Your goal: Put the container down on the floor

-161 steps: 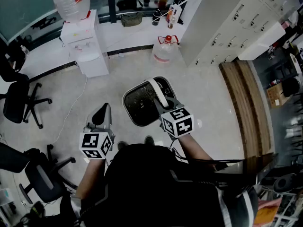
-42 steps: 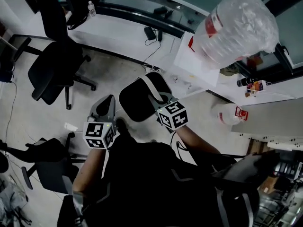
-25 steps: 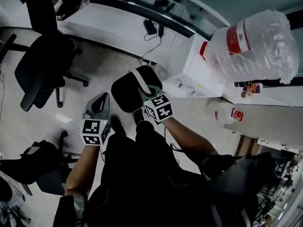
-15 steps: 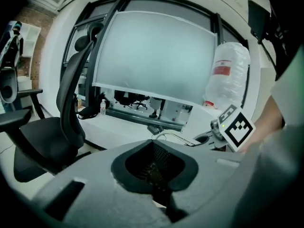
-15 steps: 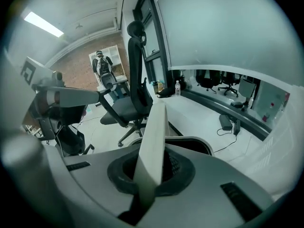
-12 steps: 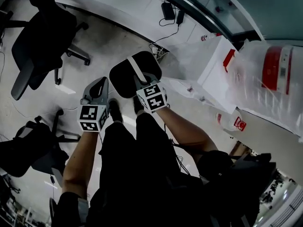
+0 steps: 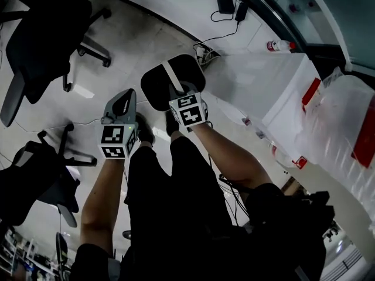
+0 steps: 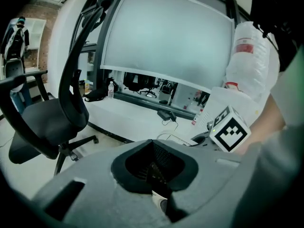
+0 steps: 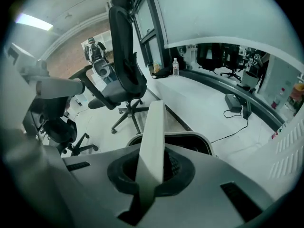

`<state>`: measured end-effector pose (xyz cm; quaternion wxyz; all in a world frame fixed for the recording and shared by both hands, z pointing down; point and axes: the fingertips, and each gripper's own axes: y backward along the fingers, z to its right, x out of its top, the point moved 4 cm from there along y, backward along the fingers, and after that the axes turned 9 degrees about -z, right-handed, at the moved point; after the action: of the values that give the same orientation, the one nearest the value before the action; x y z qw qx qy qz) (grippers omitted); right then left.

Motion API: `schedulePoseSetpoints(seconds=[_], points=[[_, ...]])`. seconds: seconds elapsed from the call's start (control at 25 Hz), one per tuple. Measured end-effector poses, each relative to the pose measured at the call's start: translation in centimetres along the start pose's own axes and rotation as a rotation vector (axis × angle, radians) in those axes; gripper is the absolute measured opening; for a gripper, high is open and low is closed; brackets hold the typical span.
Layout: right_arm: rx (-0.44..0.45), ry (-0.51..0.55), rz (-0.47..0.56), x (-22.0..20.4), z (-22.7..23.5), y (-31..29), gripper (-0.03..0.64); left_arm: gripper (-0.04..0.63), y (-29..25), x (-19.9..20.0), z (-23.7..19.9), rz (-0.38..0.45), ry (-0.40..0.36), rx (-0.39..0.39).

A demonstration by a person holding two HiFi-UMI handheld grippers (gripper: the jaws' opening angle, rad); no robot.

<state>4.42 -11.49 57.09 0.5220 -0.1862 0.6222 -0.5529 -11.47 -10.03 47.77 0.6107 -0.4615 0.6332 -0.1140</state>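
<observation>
Container dark inside, contents unclear.

Floor: pale, glossy, with ceiling lights reflected in it. Far side: a low white ledge runs under a wide frosted window and carries a black power brick with its cable. To the right stands a white water dispenser with a plastic-wrapped jug. A black office chair stands far left and a second chair near left, with a brick wall and a ceiling strip light beyond.
</observation>
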Motion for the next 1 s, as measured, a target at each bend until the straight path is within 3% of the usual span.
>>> schedulePoseSetpoints(seconds=[0.24,0.64,0.76,1.0], points=[[-0.016,-0.002,-0.094,-2.3,1.7,-4.7,0.006,0.008,-4.0,-2.6,-0.9,-0.042,-0.023,-0.013],[-0.025,-0.029,-0.225,-5.3,3.9,-11.9,0.006,0.006,-8.8,-7.0,-3.2,-0.155,0.016,-0.005],[-0.019,-0.006,-0.240,-5.8,4.1,-13.7,0.007,0.008,-10.2,-7.9,-3.5,-0.151,0.020,-0.016],[-0.013,0.003,-0.262,-7.1,4.4,-17.0,0.007,0.006,-13.6,-10.1,-4.6,-0.165,0.116,-0.020]])
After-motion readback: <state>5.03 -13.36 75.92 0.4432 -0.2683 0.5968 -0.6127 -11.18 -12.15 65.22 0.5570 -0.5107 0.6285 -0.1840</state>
